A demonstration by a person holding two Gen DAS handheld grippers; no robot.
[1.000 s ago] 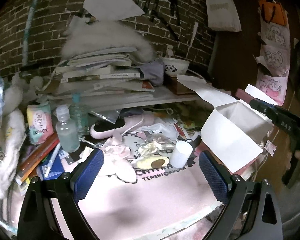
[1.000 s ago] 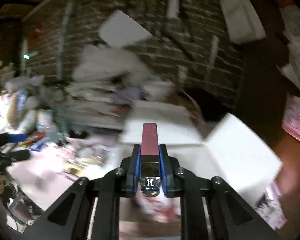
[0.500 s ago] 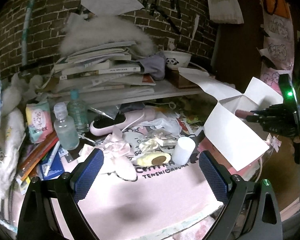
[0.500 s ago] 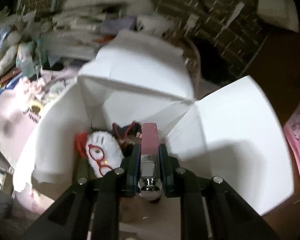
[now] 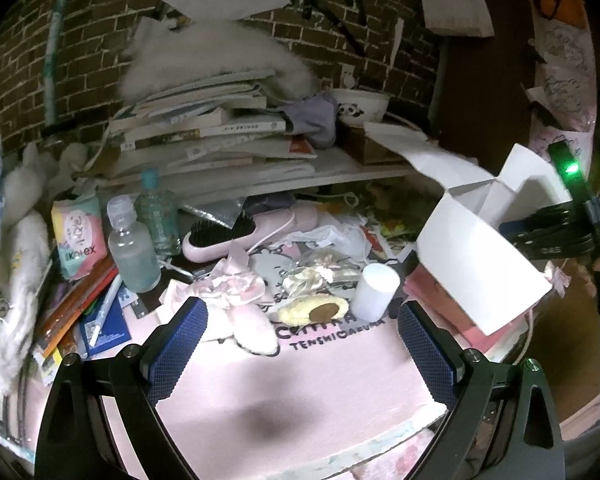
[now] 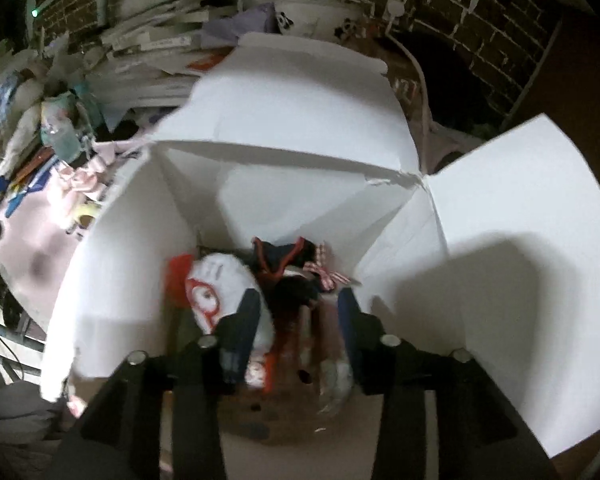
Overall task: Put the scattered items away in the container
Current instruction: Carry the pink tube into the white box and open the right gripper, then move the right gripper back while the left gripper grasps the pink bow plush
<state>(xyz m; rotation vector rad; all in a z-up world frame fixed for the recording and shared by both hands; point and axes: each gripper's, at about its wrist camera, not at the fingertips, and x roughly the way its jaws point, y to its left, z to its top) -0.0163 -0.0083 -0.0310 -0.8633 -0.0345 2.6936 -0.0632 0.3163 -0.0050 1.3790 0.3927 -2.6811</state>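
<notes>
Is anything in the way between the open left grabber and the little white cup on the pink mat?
Nothing visible blocks it. The left gripper is open, with only bare pink mat before the white cup. The avocado plush lies just left of the cup.

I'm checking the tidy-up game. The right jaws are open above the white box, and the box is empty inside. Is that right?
Not quite. The right gripper does have its jaws open above the white box, but the box isn't empty: the right wrist view shows a white plush with red glasses and dark clothing inside.
</notes>
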